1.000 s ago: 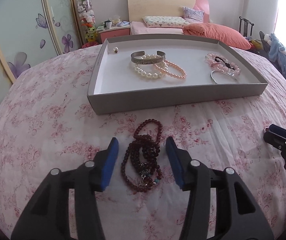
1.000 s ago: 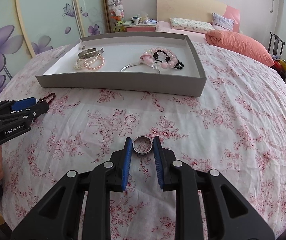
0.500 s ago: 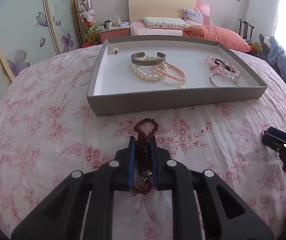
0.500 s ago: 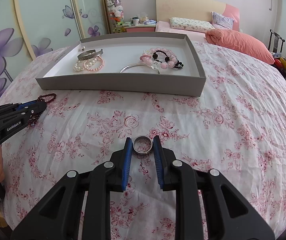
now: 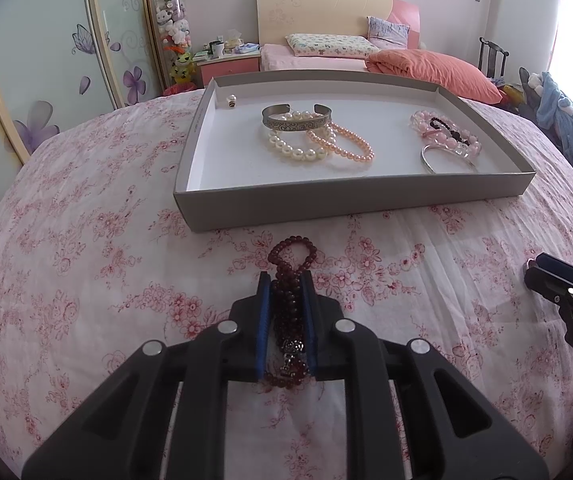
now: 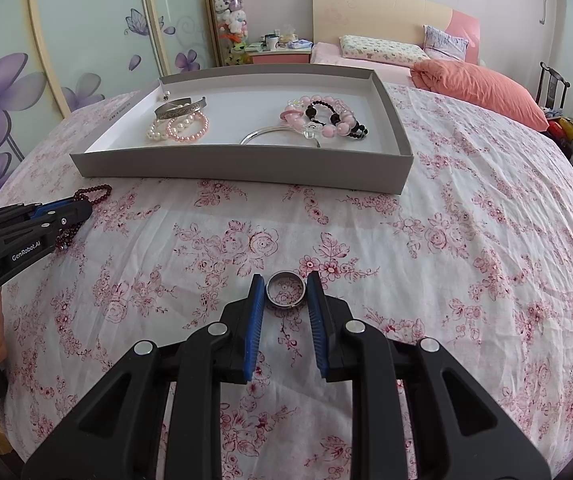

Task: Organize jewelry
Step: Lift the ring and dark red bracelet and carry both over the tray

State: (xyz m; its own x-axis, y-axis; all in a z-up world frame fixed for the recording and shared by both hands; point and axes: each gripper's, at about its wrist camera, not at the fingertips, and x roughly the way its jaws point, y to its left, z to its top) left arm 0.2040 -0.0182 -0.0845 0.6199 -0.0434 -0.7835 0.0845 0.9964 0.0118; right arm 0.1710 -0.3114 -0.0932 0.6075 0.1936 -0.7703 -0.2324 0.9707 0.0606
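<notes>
- Our left gripper (image 5: pixel 286 280) is clamped on the dark red bead necklace (image 5: pixel 290 276), which lies bunched on the floral cloth (image 5: pixel 86 280) with its loop poking out ahead.
- Our right gripper (image 6: pixel 285 280) has its blue pads against both sides of the silver ring (image 6: pixel 285 289) lying on the cloth.
- Beyond sits the grey tray (image 5: pixel 326 204), holding pearl bracelets (image 5: pixel 306 148), a silver cuff (image 5: pixel 296 120) and pink beads (image 5: pixel 450 136).
</notes>
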